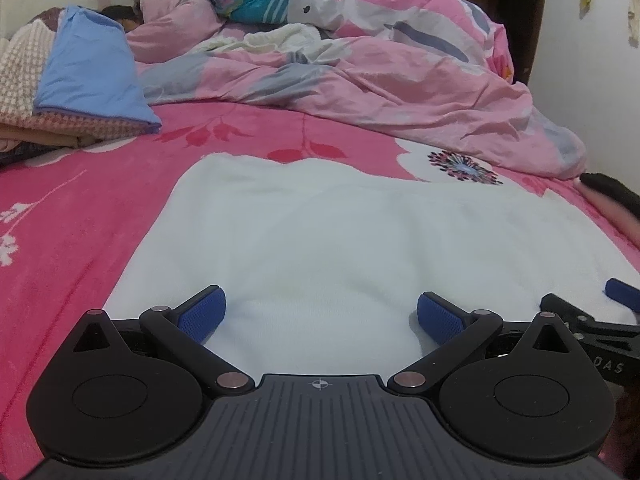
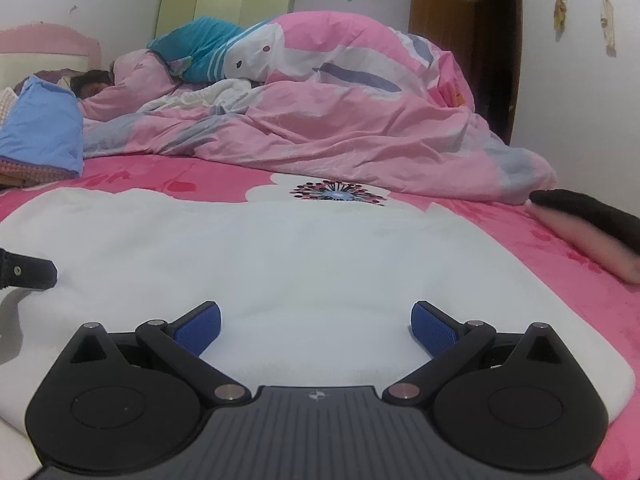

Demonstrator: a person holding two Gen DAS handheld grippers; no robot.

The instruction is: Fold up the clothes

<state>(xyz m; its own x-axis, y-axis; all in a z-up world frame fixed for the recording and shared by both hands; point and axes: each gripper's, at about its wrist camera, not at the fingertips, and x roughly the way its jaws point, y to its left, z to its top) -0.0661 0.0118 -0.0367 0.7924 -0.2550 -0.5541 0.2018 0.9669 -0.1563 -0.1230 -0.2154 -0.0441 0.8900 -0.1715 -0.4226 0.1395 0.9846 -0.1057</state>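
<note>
Now | white garment [image 2: 304,264] flat under right hand-held gripper [image 2: 316,326] | jaws wide

A pink bed sheet [image 1: 72,216] with red leaf prints and a white flower motif [image 2: 340,194] covers the bed. Far across it lies a crumpled pink duvet [image 2: 340,128], a teal striped cloth [image 2: 204,48] on top at the far left. A person's head [image 2: 90,82] shows at the far left, beside a blue pillow [image 1: 92,76]. A brown door [image 2: 440,20] stands at the far right.
</note>
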